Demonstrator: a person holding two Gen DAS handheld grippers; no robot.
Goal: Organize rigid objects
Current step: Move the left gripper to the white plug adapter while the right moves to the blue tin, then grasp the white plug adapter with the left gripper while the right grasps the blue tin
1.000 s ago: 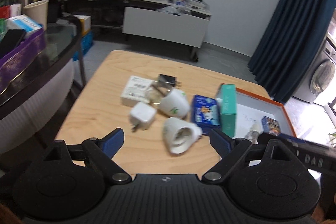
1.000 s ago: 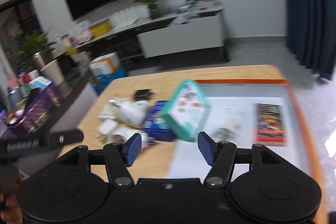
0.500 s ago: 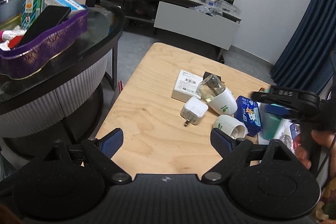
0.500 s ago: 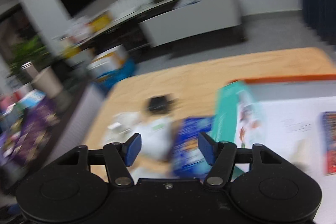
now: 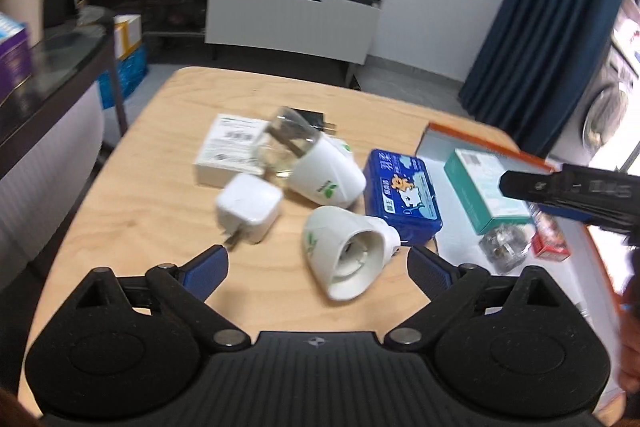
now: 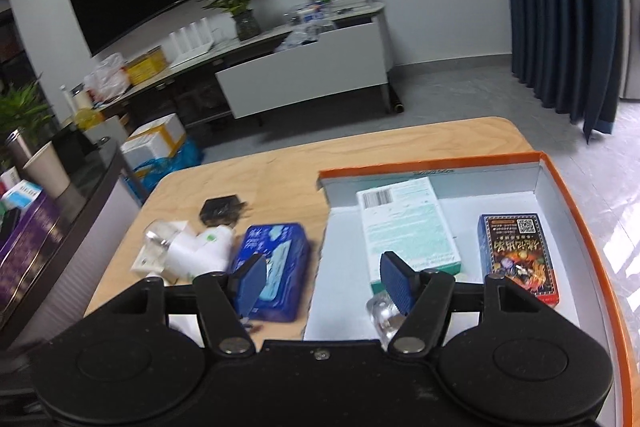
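I take the orange-rimmed box [image 6: 568,183] at the right end of the surface [image 5: 152,195] as my landmark and read everything from the far left toward it. Farthest left of the box lie the flat white carton [image 5: 228,151] and the square white charger [image 5: 248,211]; nearer come the two white plug-in units, one with its clear bottle [image 5: 324,171] and one lying on its side with the open mouth toward me [image 5: 344,259]. My left gripper [image 5: 318,267] now hangs low over that fallen unit, closer than a second ago, its jaws spreading wide and nothing pressed between them, though the unit sits in the gap. Just beside the box's left wall lies the blue tin [image 6: 272,267]. Inside the box, the teal carton [image 6: 404,227], which a second ago stood tipped up at the box's left wall, now lies flat on the floor of it, with the dark card pack [image 6: 516,255] further right. My right gripper [image 6: 324,283] is empty above the left wall, jaws opening, so I judge that carton delivered and the fallen white unit the likely next pick.
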